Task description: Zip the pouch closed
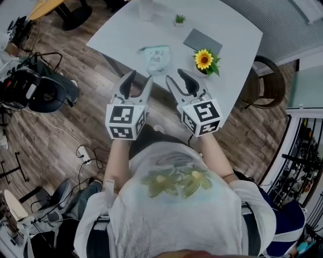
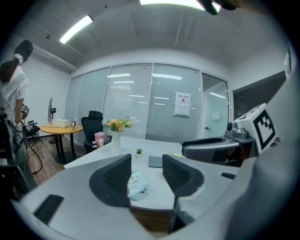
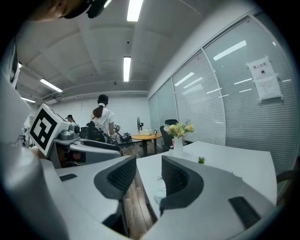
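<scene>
The left gripper has its jaws standing wide apart with nothing between the pads. In the left gripper view the same gripper frames the pouch in the gap between its jaws, but the pouch lies beyond the tips on the table and touches neither pad. The right gripper is just beside the left one, its jaws also spread and empty. In the right gripper view that gripper shows only wood floor and the table's near edge between its jaws. Both grippers are held in front of the person's chest, their tips just short of the table's near edge and apart from everything on it.

The pouch, pale blue-green with print on it, lies flat on the white table close to the near edge, about midway along it. Whether its zip is open or shut cannot be made out. To its right stands a sunflower in a small pot. Just behind the sunflower lies a flat grey pad. A tiny green plant sits farther in, toward the far edge, near a white vase. A dark chair stands at the table's right edge.
</scene>
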Demonstrator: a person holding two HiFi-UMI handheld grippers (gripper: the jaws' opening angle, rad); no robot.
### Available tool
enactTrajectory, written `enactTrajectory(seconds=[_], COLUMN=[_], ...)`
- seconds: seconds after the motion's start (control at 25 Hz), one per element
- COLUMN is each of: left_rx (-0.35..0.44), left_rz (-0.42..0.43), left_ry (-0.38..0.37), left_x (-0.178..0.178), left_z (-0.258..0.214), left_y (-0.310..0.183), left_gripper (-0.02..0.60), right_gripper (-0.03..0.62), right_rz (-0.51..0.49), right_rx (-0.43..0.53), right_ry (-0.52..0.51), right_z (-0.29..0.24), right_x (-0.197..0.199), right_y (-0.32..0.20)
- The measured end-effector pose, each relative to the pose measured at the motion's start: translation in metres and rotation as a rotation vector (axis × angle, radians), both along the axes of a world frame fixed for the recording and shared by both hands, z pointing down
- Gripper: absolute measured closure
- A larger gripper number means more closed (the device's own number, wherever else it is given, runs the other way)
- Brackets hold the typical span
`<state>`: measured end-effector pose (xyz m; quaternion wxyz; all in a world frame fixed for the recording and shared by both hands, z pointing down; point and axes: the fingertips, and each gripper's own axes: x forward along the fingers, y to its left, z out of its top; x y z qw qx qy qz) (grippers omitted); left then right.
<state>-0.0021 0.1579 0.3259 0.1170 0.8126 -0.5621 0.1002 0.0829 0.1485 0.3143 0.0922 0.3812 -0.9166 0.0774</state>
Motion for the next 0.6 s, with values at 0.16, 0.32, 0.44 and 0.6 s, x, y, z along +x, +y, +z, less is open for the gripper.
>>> enactTrajectory(seconds=[0.16, 0.32, 0.44, 0.6], left_rx=[-0.04, -0.063, -0.082, -0.123], left_rz=[-0.016, -0.026, -0.032, -0.03], left_ry=[-0.006, -0.017, -0.015, -0.027], left_x=[-0.01, -0.018, -0.02, -0.027], left_z=[0.012, 0.02, 0.027, 0.046], left_y=[-0.005, -0.016, -0.028, -0.052], left_gripper=[0.391, 0.391, 0.391, 0.391], right_gripper=[0.413, 0.413, 0.413, 0.413], right_rz=[-0.032, -0.04, -0.034, -0.032], right_rx=[-0.031, -0.048, -0.068, -0.091], right_ry=[0.026, 0.042, 0.046, 0.052], right_z=[0.01, 0.017, 0.023, 0.032], right_x=[-0.001, 0.0, 0.002, 0.001], right_y=[-0.006, -0.018, -0.031, -0.052])
